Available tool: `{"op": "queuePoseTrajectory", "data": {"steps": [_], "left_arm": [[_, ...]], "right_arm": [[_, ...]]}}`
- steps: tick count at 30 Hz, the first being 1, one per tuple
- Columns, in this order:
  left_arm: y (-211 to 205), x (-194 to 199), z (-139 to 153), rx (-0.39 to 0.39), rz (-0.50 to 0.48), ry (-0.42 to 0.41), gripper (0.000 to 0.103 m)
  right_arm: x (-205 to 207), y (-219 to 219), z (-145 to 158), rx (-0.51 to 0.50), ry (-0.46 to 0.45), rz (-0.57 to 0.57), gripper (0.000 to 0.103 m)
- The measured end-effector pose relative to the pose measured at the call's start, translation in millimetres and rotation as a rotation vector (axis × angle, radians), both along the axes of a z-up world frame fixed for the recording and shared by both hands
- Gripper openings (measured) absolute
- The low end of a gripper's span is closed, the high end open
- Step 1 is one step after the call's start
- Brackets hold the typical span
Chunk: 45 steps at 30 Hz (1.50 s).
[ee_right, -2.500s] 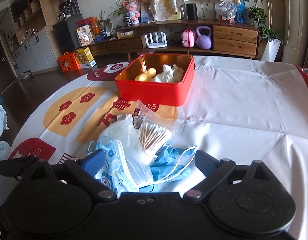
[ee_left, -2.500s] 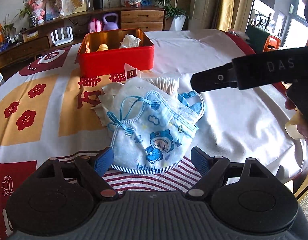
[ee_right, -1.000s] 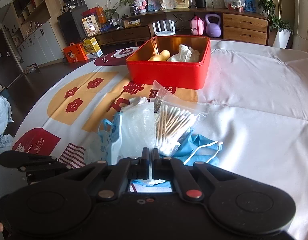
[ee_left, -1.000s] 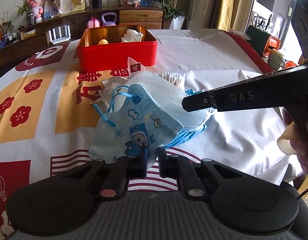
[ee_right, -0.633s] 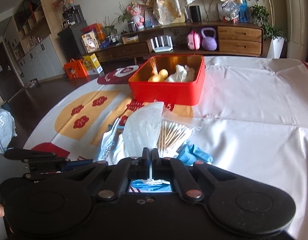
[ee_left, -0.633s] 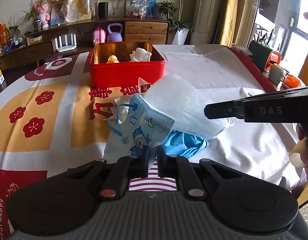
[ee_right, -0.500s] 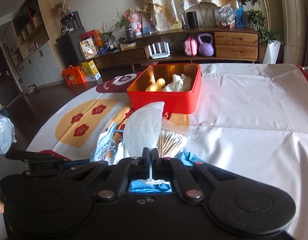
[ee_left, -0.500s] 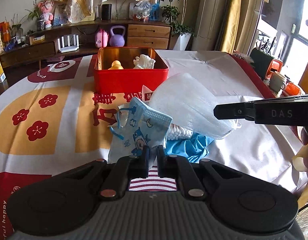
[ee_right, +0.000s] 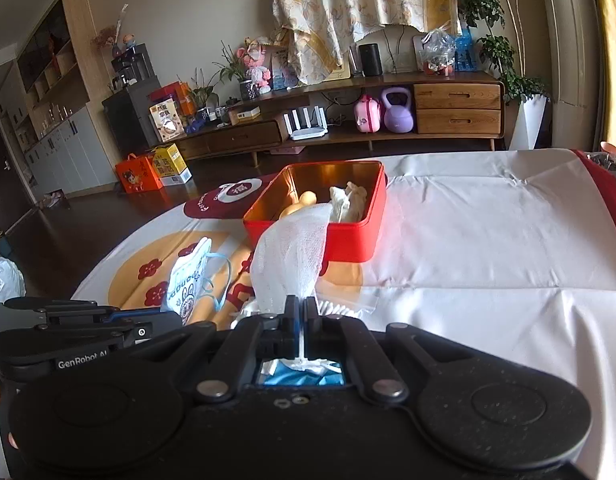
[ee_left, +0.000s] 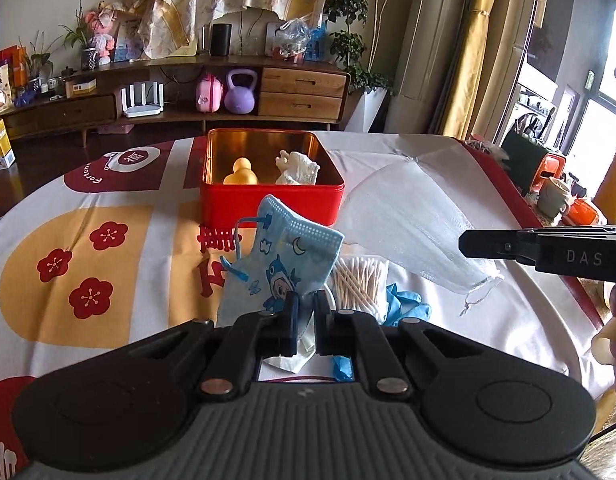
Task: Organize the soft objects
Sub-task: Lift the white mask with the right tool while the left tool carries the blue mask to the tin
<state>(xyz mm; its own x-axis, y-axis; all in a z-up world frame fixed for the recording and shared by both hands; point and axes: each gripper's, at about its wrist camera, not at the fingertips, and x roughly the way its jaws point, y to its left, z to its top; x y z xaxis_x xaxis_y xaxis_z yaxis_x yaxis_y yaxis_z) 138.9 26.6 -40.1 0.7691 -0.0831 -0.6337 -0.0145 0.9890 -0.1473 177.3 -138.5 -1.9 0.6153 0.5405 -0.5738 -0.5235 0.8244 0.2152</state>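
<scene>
Left gripper (ee_left: 304,304) fingers pinch the blue mask (ee_left: 280,264); right gripper (ee_right: 301,310) fingers pinch the white mesh cap (ee_right: 296,256), red tin (ee_left: 268,196) beyond, cotton swabs (ee_left: 357,280) below

White tablecloth (ee_right: 487,240) right of the red tin (ee_right: 347,244) lies open; cotton swabs (ee_left: 357,280) crowd its near side.

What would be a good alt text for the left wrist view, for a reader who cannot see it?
The left gripper holds a blue child's face mask above the patterned tablecloth. The right gripper holds a white mesh cap beside it. Behind is an open red tin; cotton swabs lie below.
</scene>
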Motion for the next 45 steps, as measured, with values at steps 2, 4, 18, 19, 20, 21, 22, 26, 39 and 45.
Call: {"op": "queuePoseTrajectory", "data": {"steps": [2, 4, 18, 19, 20, 21, 22, 26, 39, 45], "left_arm": [[1, 4, 6, -0.005, -0.006, -0.002, 0.007], [2, 8, 12, -0.01, -0.012, -0.006, 0.007], [2, 46, 47, 0.043, -0.067, -0.071, 0.007], [2, 49, 49, 0.046, -0.069, -0.074, 0.007], [3, 53, 50, 0.047, -0.071, -0.076, 0.007], [4, 57, 52, 0.047, -0.072, -0.078, 0.007], [5, 60, 52, 0.045, -0.071, -0.078, 0.007], [11, 77, 56, 0.05, -0.081, -0.079, 0.007], [22, 135, 53, 0.089, -0.089, -0.08, 0.007], [32, 166, 42, 0.08, -0.071, -0.065, 0.007]], "right_arm": [[2, 1, 5, 0.003, -0.005, -0.005, 0.002], [4, 1, 10, 0.006, -0.013, -0.007, 0.002], [33, 15, 33, 0.007, -0.046, -0.007, 0.002], [36, 17, 33, 0.005, -0.046, -0.007, 0.002], [39, 19, 33, 0.002, -0.045, -0.006, 0.002], [42, 21, 33, 0.001, -0.042, -0.008, 0.002], [46, 22, 32, 0.004, -0.038, -0.01, 0.002], [61, 27, 31, 0.0, -0.029, -0.025, 0.002], [119, 43, 29, 0.023, -0.028, -0.073, 0.002], [152, 56, 18, 0.027, -0.014, -0.105, 0.002]]}}
